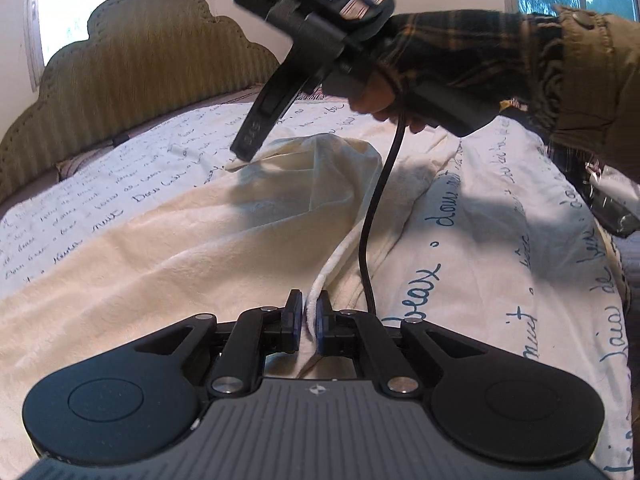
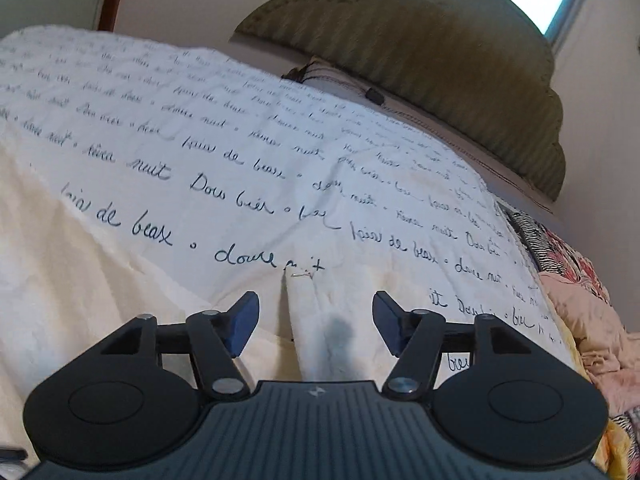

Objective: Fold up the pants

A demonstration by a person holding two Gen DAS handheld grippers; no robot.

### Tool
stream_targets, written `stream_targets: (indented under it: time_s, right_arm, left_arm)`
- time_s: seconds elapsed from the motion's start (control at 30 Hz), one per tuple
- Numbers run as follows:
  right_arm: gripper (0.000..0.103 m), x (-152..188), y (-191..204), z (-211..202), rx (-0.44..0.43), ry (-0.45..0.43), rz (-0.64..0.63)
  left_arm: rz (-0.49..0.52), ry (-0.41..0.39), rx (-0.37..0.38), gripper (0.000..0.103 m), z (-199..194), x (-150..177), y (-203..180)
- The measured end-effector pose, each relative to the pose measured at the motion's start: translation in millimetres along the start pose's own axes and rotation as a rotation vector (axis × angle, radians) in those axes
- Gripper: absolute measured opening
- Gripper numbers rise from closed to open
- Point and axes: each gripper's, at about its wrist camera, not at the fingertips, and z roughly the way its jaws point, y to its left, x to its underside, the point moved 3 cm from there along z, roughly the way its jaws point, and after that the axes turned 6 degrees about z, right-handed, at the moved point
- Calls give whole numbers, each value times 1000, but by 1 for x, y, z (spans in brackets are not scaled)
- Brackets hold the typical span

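Note:
Cream fleece pants (image 1: pixel 168 248) lie spread on a bed over a white sheet with blue script. My left gripper (image 1: pixel 309 310) is shut on a raised edge of the pants, cloth pinched between its blue pads. In the left wrist view my right gripper (image 1: pixel 244 156) hovers at the far end of the pants, over a lifted fold. In the right wrist view my right gripper (image 2: pixel 316 320) is open, with a narrow tip of the pants (image 2: pixel 316 320) lying between its fingers, untouched by the pads.
A padded olive headboard (image 1: pixel 160 64) stands at the far end of the bed. A black cable (image 1: pixel 372 216) hangs from the right gripper across the pants. Patterned and pink bedding (image 2: pixel 588 320) is piled at the bed's right edge.

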Motion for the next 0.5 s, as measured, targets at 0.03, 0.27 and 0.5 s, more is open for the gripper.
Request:
stream_targets:
  time_s: [0.03, 0.27, 0.5]
  right_arm:
    - [62, 0, 2, 7, 7, 19, -25]
    - [56, -4, 7, 43, 92, 103, -154]
    - [6, -6, -12, 34, 95, -17, -11]
  left_arm:
    - [-13, -1, 8, 12, 1, 1, 1]
    - [-49, -6, 32, 13, 1, 2, 3]
    - [-79, -11, 51, 14, -2, 3, 6]
